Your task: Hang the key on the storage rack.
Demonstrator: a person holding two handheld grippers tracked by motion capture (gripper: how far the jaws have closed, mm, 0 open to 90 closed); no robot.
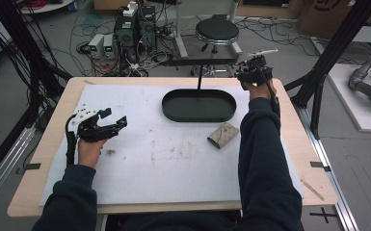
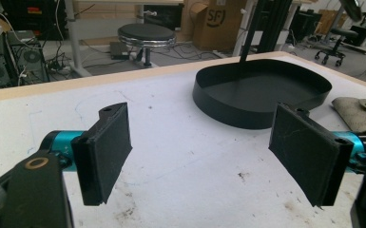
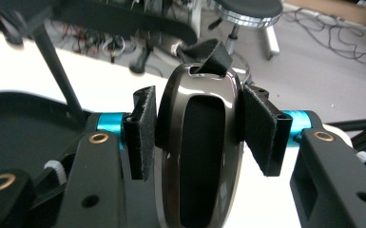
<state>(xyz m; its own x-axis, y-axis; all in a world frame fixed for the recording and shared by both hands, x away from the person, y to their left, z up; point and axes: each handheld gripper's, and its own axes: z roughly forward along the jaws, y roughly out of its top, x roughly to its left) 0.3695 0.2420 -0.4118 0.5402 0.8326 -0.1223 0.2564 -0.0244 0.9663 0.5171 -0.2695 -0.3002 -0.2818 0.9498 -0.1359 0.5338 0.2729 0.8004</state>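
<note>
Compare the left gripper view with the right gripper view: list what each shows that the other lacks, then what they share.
Left gripper view alone: its open claw, jaws wide apart over the white mat, a tan pouch at the right edge, and cardboard boxes on the floor behind.

Right gripper view alone: its claw shut on a glossy dark oval object with a black strap loop at its top.

Both: the black oval tray with its upright post, and the round black stool beyond the table.
</note>
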